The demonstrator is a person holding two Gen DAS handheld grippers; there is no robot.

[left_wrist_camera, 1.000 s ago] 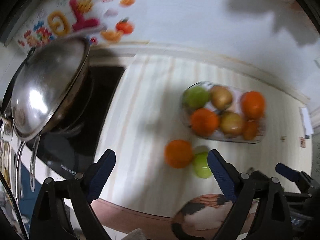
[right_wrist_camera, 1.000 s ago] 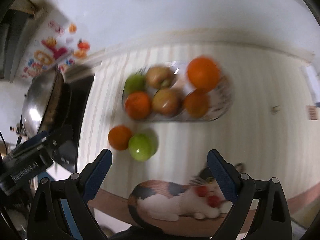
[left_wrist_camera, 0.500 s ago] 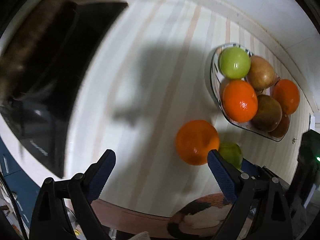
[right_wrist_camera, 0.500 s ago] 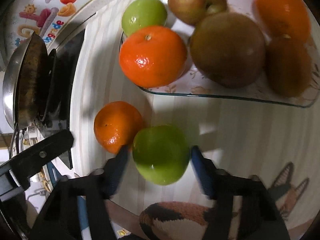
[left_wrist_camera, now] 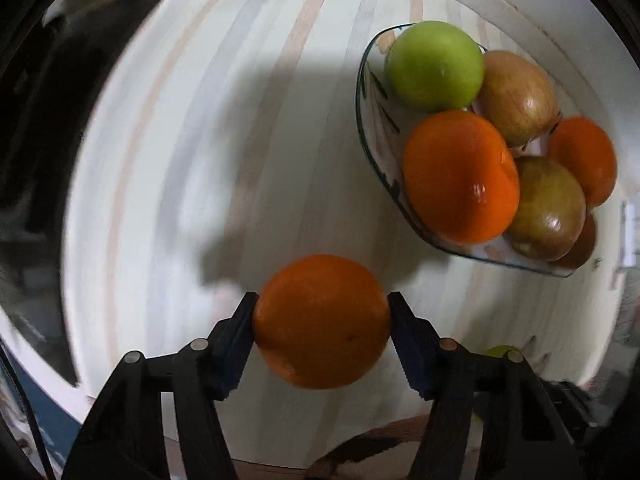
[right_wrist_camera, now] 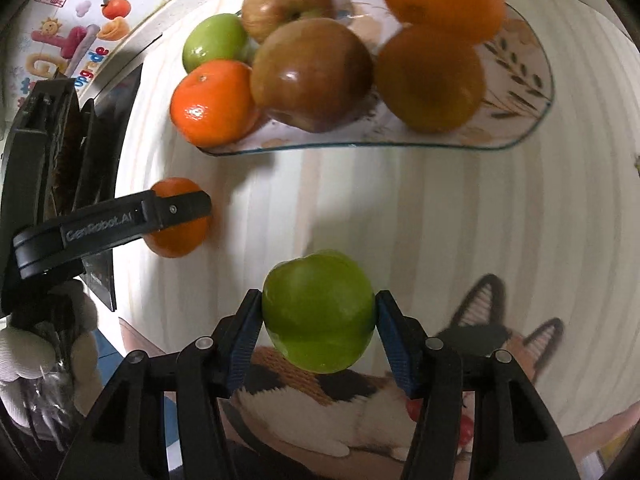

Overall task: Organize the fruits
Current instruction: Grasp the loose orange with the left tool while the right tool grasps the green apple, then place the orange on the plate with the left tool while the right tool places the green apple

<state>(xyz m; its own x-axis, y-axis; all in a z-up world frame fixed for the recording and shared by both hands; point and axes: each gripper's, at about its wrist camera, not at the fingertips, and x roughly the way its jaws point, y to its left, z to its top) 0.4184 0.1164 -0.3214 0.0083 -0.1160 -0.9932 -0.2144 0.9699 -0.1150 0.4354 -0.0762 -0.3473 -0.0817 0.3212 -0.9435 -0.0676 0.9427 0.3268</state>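
The left gripper clamps the loose orange across its widest part, so it cannot roll free, in front of the glass plate. The right gripper likewise pinches the green apple, also short of the plate, where 6 fruits already sit, likely their destination.

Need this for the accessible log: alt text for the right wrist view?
The right gripper is shut on a green apple above a striped counter. Behind it a glass dish holds apples and oranges; at left the left gripper grips an orange.
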